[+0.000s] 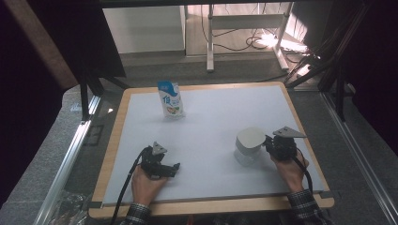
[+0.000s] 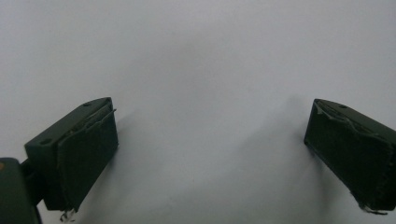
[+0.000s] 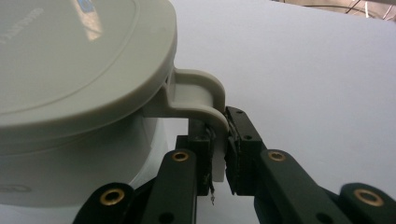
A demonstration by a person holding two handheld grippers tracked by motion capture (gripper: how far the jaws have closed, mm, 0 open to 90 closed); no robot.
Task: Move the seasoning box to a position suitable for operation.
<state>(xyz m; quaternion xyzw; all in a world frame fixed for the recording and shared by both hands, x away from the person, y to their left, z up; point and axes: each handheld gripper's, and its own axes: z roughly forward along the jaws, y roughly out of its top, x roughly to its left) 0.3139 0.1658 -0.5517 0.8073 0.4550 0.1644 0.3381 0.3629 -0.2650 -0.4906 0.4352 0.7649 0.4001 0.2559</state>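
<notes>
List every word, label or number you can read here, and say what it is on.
Carton: one large Chinese character, "佰" as best it reads; the smaller print above and below it is too small to read.
Cup lid: faint embossed lettering near the edge, too blurred to read.
Cup wall: a small embossed oval mark low down, unreadable.
Right gripper, shut on the cup's handle: no text.
Left gripper, open: no text.

We note two black hand-held units. The left tool has blocky jaws faced with dark, frayed-edged pads and a black cable trailing toward 7 o'clock. The right tool shows brass-ringed pivots; a grey three-cornered plate sits on top. Plaid cuffs on both sleeves.
</notes>
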